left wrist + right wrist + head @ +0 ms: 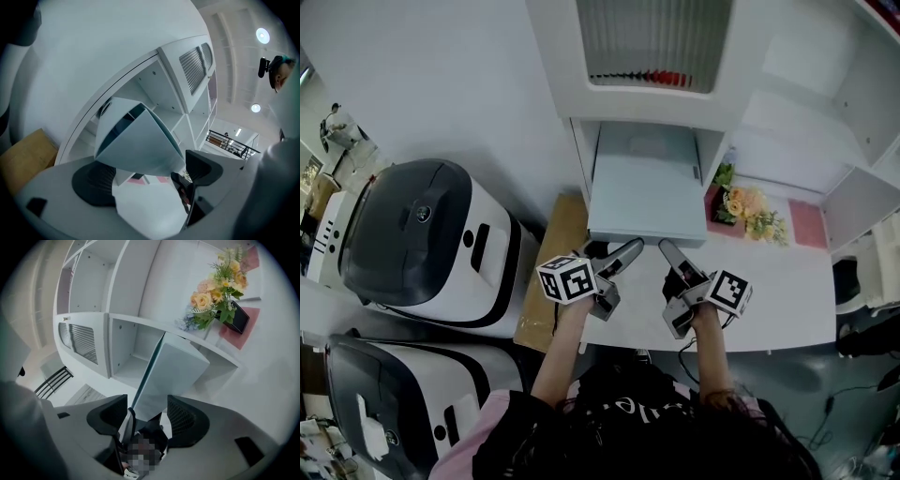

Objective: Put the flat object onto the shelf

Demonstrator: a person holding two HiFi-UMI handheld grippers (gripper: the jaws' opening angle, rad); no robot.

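Observation:
The flat object (645, 187) is a pale grey-blue slab. Its far half sits inside the lower opening of the white shelf (580, 150), and its near half sticks out over the white table (787, 300). My left gripper (635, 247) grips the slab's near edge on the left, and my right gripper (667, 247) grips it on the right. In the left gripper view the slab (136, 140) sits between the jaws of the left gripper (147, 176). In the right gripper view the slab (176, 369) runs edge-on from the right gripper (147, 413) towards the shelf (126, 333).
A bunch of flowers (752, 210) and pink mats (807, 223) lie on the table to the right of the shelf. Two large white-and-grey machines (427, 244) stand at the left, with a cardboard box (551, 272) beside them. A ribbed panel (652, 37) fills the upper compartment.

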